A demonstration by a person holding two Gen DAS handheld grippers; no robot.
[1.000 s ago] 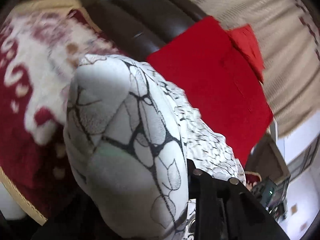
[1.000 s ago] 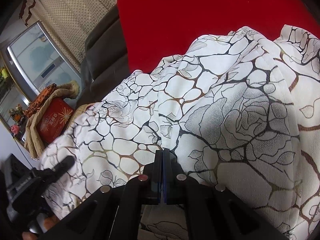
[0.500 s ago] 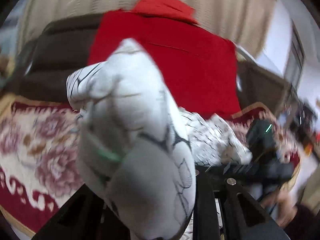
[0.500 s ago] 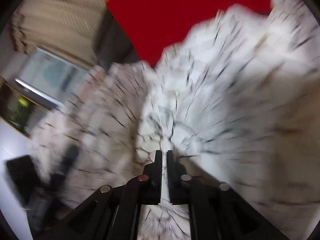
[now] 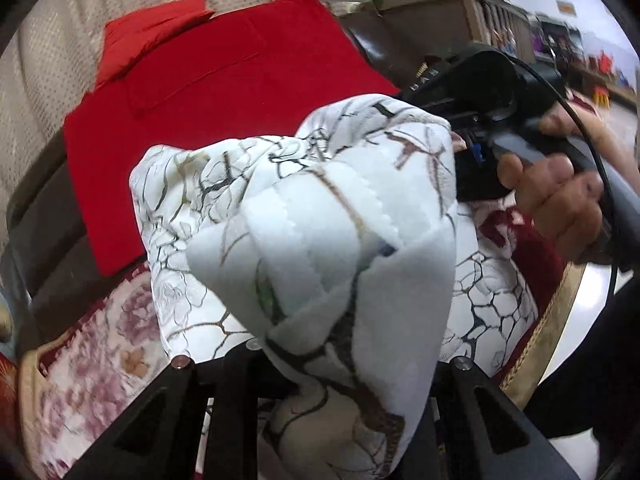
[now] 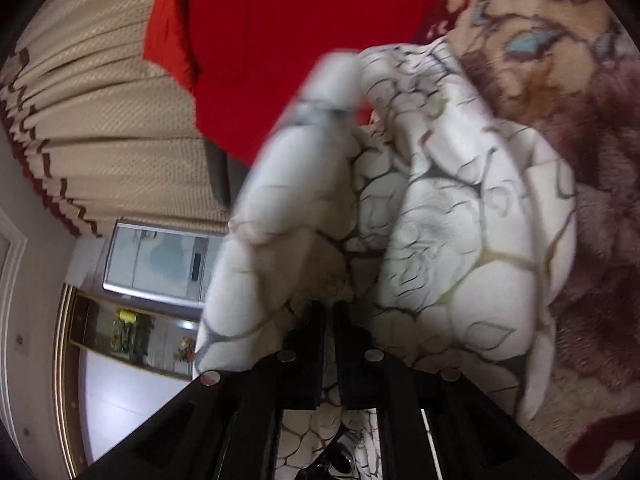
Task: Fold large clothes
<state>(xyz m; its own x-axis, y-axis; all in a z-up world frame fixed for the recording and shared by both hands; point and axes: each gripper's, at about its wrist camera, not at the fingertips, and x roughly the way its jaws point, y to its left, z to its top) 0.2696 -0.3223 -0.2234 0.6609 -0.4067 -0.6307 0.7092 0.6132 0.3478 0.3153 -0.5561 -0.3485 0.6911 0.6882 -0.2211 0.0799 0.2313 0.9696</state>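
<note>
Left wrist view, big picture: the white crackle-print garment (image 5: 304, 240) is bunched up in the air right in front of both cameras, over a floral rug (image 5: 88, 364) with a red cloth (image 5: 208, 92) on the dark sofa behind.

Key relation: both grippers sit at the same bundle and close together, so neither hand is clearly nearer. The right gripper (image 5: 472, 152) shows up just right of the cloth wad here, held by the person's hand (image 5: 560, 200).

Long axis: honestly can't call it, the garment is too wadded up to read a length direction.

Left gripper (image 5: 320, 360): cloth spills over the fingers and hides the tips; looks pinched on the fabric, my guess.

Right gripper (image 6: 328, 320): jaws nearly together with a strip of garment (image 6: 452, 220) running between them, so clamped on it.

Next move, my take: the hands need to pull apart to spread an edge before any fold.

Hard to see: right wrist view is motion-blurred; the garment's edges, corners and lower part are cut off or buried.
</note>
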